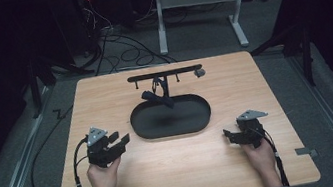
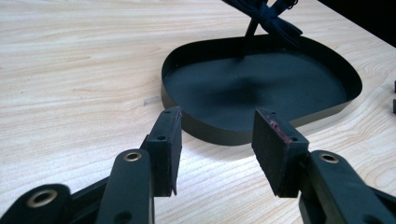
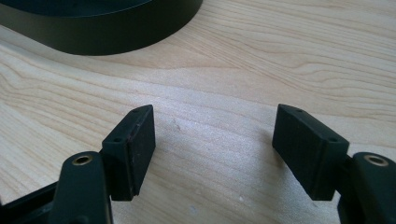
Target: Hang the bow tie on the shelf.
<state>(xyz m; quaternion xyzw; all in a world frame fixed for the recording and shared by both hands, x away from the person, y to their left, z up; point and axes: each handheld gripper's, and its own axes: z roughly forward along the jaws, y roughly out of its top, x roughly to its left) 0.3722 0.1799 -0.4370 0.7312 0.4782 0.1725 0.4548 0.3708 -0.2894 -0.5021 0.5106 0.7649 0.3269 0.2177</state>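
High view: the wooden table [image 1: 118, 182] carries a black oval tray [image 1: 171, 118] at its middle, with a T-shaped rack [image 1: 165, 74] rising from the tray's far rim and a dark strap [image 1: 156, 96] hanging from it. The left gripper [image 1: 120, 140], near the tray's left end, and the right gripper [image 1: 229, 136], by its right end, both stand with jaws apart, gripping nothing.

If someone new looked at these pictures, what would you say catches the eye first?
Most striking is the black oval tray in the middle of the light wooden table, with a T-shaped stand rising from its far edge and something dark draped on it. Next come the two hand-held tools near the front edge: the left gripper and the right gripper, both open and empty, flanking the tray.
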